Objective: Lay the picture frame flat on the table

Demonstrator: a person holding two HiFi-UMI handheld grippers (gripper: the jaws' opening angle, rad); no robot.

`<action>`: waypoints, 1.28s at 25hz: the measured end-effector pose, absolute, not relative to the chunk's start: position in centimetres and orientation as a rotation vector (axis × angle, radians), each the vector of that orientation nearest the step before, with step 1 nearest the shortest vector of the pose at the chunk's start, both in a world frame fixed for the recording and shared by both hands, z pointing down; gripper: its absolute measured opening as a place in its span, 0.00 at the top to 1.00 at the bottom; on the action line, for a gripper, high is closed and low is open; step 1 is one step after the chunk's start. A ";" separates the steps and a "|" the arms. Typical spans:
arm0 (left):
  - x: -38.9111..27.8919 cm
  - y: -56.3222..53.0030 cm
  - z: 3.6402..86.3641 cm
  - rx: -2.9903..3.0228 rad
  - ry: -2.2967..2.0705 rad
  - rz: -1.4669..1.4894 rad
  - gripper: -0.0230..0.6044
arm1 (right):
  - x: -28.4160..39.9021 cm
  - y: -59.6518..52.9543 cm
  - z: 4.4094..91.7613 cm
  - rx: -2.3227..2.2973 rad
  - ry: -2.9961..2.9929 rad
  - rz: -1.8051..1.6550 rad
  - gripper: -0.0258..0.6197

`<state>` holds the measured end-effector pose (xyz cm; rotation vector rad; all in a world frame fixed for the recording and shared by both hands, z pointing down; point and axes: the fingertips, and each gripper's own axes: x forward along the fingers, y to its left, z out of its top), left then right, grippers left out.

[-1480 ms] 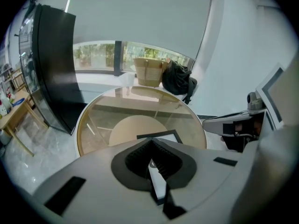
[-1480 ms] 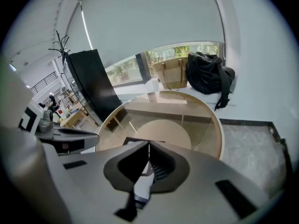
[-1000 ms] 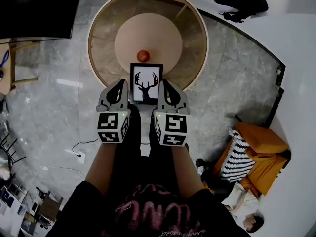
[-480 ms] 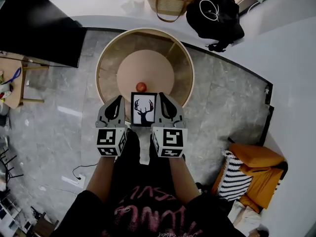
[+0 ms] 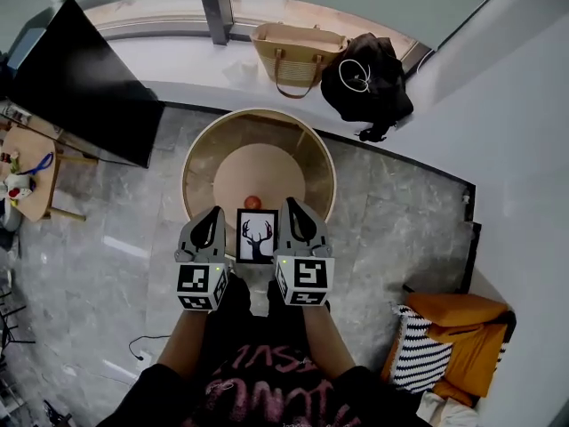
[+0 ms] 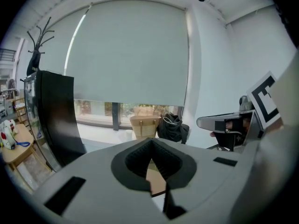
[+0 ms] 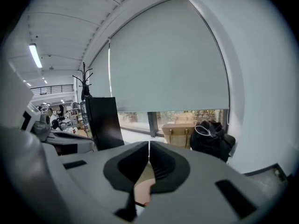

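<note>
Black rectangular picture frame with a stag print [image 5: 256,237] sat at the near edge of the round wooden desk [image 5: 203,167], near a small red apple [image 5: 253,202]. Whether it leaned or lay flat was unclear. The left tool [image 5: 214,213] and right tool [image 5: 291,205] were pinched closed on nothing. If it leaned, the top edge probably wanted a slow, steadied lowering, clear of apple and rim.

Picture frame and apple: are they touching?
Cannot tell. In the head view the apple borders the picture frame, too small to show gap or contact.

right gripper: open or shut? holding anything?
Shut and empty. In its own view the right gripper has its jaws meeting at the tips, with nothing between them.
</note>
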<state>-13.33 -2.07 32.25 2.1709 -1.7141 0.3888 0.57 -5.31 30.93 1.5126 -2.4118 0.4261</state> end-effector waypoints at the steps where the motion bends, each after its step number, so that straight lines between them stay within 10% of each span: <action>1: -13.2 -1.9 31.8 2.176 -1.716 0.387 0.95 | 0.6 -5.3 30.3 1.515 -2.418 0.417 0.93; 32: -12.4 -0.5 17.4 2.415 -1.819 0.254 0.95 | 3.0 -2.9 16.6 1.608 -2.545 0.095 0.93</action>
